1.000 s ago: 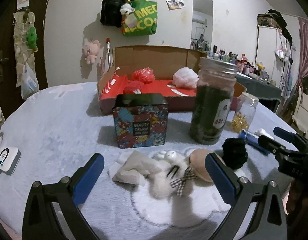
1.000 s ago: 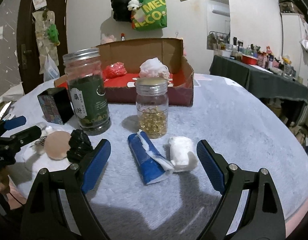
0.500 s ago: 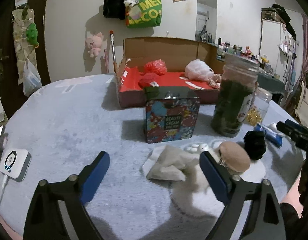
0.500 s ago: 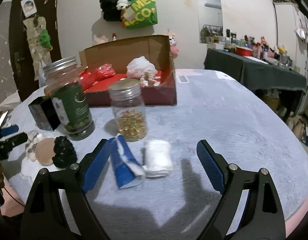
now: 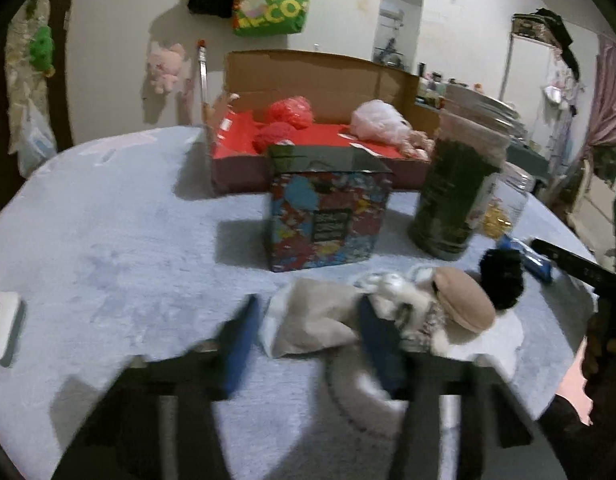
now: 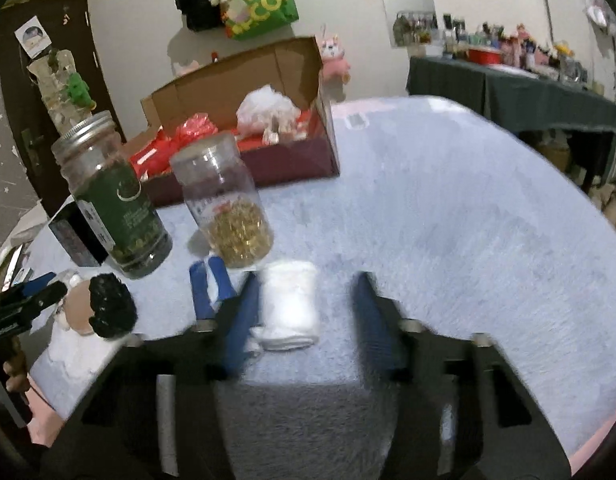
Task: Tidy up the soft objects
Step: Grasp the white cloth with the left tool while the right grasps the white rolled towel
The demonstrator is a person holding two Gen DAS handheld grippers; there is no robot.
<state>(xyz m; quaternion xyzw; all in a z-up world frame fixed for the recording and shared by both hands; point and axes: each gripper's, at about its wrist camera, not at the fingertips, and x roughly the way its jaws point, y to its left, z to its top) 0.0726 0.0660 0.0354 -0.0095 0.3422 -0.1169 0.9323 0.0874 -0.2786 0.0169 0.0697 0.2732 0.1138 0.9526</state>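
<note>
**Both tongs closing over soft items on the blue-covered table**

Pale blue plush cloth (image 5: pixel 107 240) covers the round table; a wall hung with a green tote bag (image 5: pixel 273 8) stands behind it.

Left to right, left wrist view:
1. A white device (image 5: pixel 1 326) lies at the far left edge.
2. My left tongs (image 5: pixel 308 344) point down at the near centre. Their jaws are closing. A beige cloth pouch (image 5: pixel 312 320) lies between the blue pads; whether the pads press on it I cannot tell, as the picture is blurred.
3. Behind the pouch stands a patterned tin (image 5: pixel 328 220), and behind that an open cardboard box (image 5: pixel 308 76) with a red floor, holding red and pink-white bundles.
4. Just right of the pouch lie a white plush toy (image 5: pixel 392 292), a tan round puff (image 5: pixel 464 300) and a black fuzzy ball (image 5: pixel 504 280), close together.
5. A tall green-filled jar (image 5: pixel 456 196) stands behind them.

Right wrist view:
1. A small jar of golden beads (image 6: pixel 231 216) stands beside a blue tube (image 6: pixel 211 284).
2. My right tongs (image 6: pixel 303 320) are closing around a white rolled cloth (image 6: pixel 289 304). The left pad sits against the roll; the right pad stands apart from it.
</note>
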